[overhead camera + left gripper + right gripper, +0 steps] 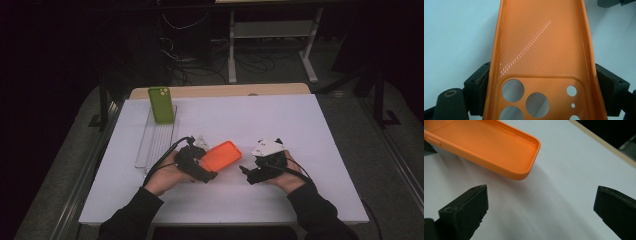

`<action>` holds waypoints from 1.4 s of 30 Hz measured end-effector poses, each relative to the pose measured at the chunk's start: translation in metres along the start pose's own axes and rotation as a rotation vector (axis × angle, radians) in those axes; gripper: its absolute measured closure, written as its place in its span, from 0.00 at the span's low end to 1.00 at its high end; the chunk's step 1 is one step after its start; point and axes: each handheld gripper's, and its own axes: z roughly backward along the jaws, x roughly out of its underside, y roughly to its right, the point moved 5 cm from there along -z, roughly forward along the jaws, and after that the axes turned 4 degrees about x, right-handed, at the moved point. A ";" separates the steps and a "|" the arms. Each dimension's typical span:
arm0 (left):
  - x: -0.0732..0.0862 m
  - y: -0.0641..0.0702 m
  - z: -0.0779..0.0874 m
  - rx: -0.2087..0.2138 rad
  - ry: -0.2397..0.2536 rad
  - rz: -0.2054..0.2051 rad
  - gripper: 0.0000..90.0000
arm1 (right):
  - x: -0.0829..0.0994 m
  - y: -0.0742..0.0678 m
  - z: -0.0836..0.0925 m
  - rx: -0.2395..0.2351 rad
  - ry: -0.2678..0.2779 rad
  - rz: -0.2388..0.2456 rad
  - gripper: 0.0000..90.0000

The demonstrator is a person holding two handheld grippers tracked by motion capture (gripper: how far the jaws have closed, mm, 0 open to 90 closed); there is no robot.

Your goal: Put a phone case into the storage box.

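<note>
Clear rack [150, 145], left of frame: green phone case [161, 104] standing at its far end. Orange phone case [221, 155], centre, above desk [300, 130]: clamped in left gripper [206, 167] fingers [477, 82]. Right gripper [246, 172] fingers [466, 210]: wide apart, empty

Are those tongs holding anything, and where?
The left tongs clamp the orange phone case across its two long sides, at the camera-hole end. The right tongs stand open, holding nothing.

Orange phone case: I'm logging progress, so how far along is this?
Done: the green case already stands in the clear rack. In hand: the left claw is clamped across the orange case, lifted above the table. Left: probably racking it; the right claw is open and empty.
</note>
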 end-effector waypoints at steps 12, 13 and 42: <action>0.000 -0.001 0.000 -0.002 -0.003 -0.017 0.17 | -0.001 -0.007 0.001 0.077 0.015 0.198 0.00; 0.000 -0.001 0.000 -0.003 -0.004 -0.014 0.17 | -0.001 -0.008 0.001 0.082 0.014 0.210 0.00; 0.000 0.001 -0.001 0.014 0.008 0.013 0.17 | -0.007 -0.027 -0.003 0.288 0.059 0.747 0.00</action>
